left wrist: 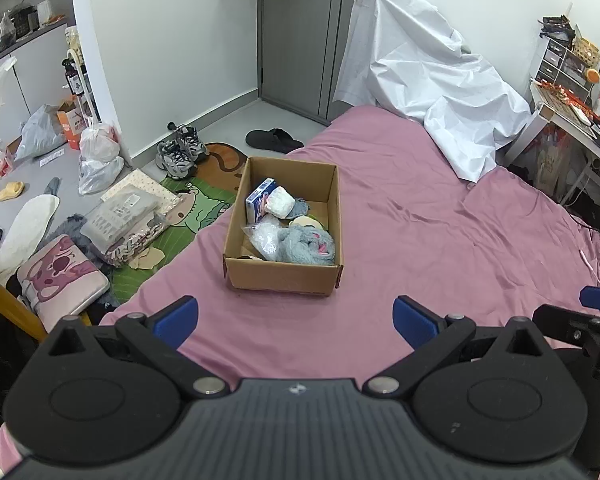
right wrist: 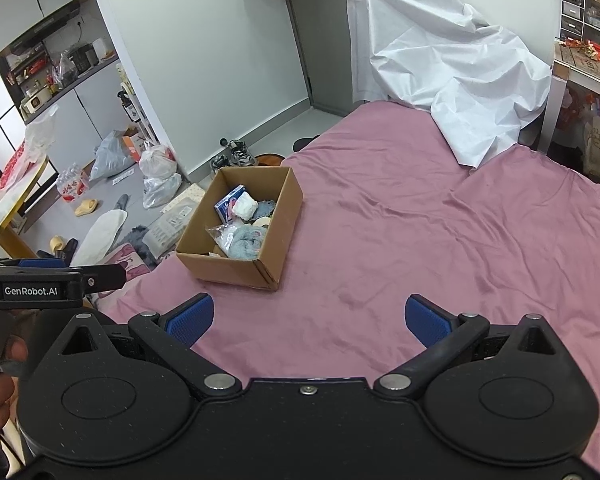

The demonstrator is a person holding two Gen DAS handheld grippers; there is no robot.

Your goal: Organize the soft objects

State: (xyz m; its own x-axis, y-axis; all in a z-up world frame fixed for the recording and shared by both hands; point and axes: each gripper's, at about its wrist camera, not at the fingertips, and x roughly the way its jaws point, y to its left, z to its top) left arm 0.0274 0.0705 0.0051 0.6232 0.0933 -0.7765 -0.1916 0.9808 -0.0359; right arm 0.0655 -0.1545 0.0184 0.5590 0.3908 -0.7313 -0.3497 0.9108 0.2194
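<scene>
An open cardboard box (left wrist: 280, 276) stands on the pink bed sheet (left wrist: 420, 240) near the bed's left edge. In it lie a fluffy grey-blue soft item (left wrist: 306, 246), a white bundle (left wrist: 280, 202), a blue packet (left wrist: 260, 198), a clear plastic bag (left wrist: 266, 238) and a tape roll (left wrist: 306, 222). The box also shows in the right wrist view (right wrist: 228, 268). My left gripper (left wrist: 296, 322) is open and empty, low over the sheet just in front of the box. My right gripper (right wrist: 308, 322) is open and empty, to the right of the box.
A crumpled white sheet (left wrist: 432, 80) covers the head of the bed. On the floor to the left lie sneakers (left wrist: 180, 152), plastic bags (left wrist: 100, 160), a pink cushion (left wrist: 60, 272) and packaged items on a green mat (left wrist: 196, 208). A cluttered desk (left wrist: 572, 108) stands on the right.
</scene>
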